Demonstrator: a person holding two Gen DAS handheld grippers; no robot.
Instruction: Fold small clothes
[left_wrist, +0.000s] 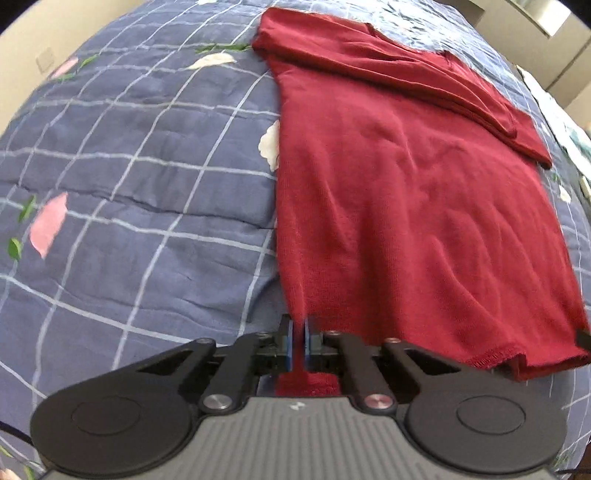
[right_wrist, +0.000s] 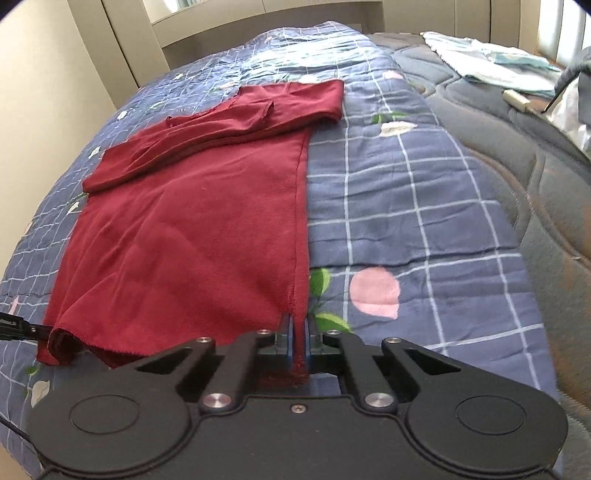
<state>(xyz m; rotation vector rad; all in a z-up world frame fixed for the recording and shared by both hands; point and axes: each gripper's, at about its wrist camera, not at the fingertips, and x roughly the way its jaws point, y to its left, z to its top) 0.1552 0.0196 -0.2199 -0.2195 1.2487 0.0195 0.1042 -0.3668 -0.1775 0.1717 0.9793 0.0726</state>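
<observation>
Dark red on checked blue

I see a plain dark red shirt on a slate-blue quilt crossed by a pale grid, dotted with pink and cream petals and green leaves. My grippers are black with blue pads. Beside the quilt, a grey-brown mattress; white-and-teal cloth lies on it.

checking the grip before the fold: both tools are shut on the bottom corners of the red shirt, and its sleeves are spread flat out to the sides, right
Not quite. The sleeves are not spread out: they are already folded in across the chest of the red shirt, as the right wrist view shows. The rest holds: the left tool and the right tool are each shut on a bottom corner.
</observation>
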